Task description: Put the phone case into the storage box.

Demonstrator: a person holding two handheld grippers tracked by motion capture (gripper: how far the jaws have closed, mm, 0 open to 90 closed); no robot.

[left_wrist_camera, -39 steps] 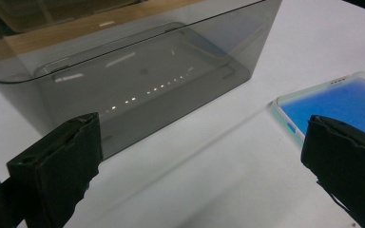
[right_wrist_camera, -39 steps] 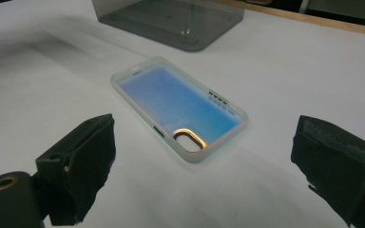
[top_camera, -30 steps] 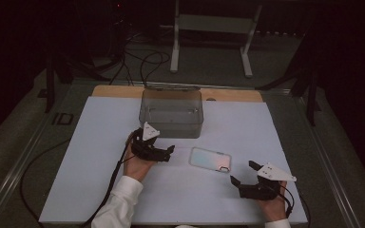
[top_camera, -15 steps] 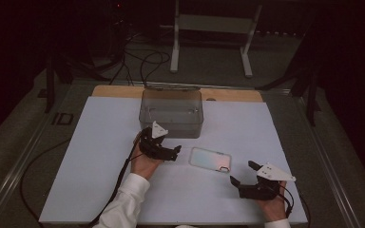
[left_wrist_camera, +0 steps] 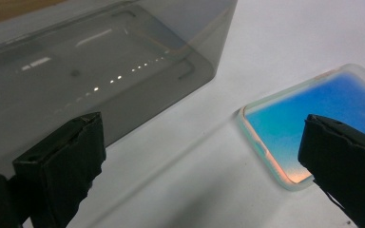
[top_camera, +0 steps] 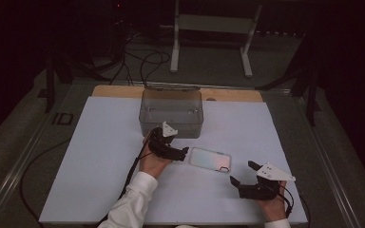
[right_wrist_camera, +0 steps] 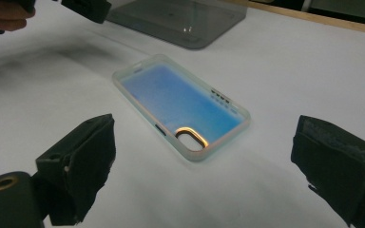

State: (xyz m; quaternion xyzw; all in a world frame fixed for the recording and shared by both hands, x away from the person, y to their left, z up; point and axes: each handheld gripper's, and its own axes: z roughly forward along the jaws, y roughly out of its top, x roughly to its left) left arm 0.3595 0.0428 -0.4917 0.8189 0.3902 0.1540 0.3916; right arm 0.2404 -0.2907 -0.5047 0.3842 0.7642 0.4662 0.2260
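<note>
On the white worktop (top_camera: pixel 100 156), toward the left of centre, the left claw (top_camera: pixel 183 153), held in a white-sleeved hand (top_camera: pixel 153 161), spread wide and gripping nothing, low over the surface between the translucent grey plastic box (top_camera: pixel 171 111) behind it and the near end of the flat iridescent blue phone case (top_camera: pixel 210 159). In the left gripper view, one black pad (left_wrist_camera: pixel 64 164) in front of the box wall, the other pad (left_wrist_camera: pixel 344 164) over the case's corner; contact with the case impossible to tell. Just right of centre, the case lying flat on the worktop, camera cutout with its copper rim toward the right. Farther right and nearer the front edge, the right claw (top_camera: pixel 242 173), also wide apart and empty, aimed at the case, near it but apart.
</note>
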